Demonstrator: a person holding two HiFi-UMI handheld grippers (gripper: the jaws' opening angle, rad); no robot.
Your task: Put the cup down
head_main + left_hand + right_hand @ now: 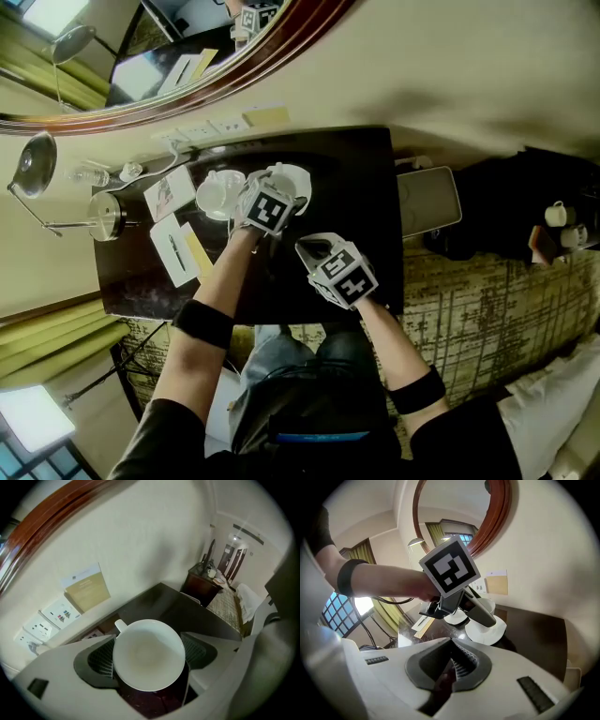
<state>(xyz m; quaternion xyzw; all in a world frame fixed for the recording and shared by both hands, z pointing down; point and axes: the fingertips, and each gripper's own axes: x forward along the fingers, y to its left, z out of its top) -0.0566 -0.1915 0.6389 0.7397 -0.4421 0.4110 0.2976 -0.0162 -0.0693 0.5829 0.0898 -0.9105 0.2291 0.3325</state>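
Observation:
A white cup (pixel 147 644) with a small handle sits between the mesh pads (pixel 101 658) of my left gripper (pixel 150 654), which is shut on its sides. In the head view the left gripper (pixel 279 187) holds the cup (pixel 287 178) over the far part of the dark table (pixel 356 187). A white saucer (pixel 485 631) lies under the left gripper's jaws in the right gripper view; I cannot tell whether the cup touches it. My right gripper (pixel 311 249) hangs nearer to me over the table. Its jaws (pixel 451 667) are shut and hold nothing.
A second cup and saucer (pixel 220 193) stand left of the held cup. Further left are paper cards (pixel 171 193), a metal lamp (pixel 108 216) and a small bottle (pixel 89 174). Wall sockets (pixel 202 131) sit behind the table. A white tray (pixel 427 199) lies off its right edge.

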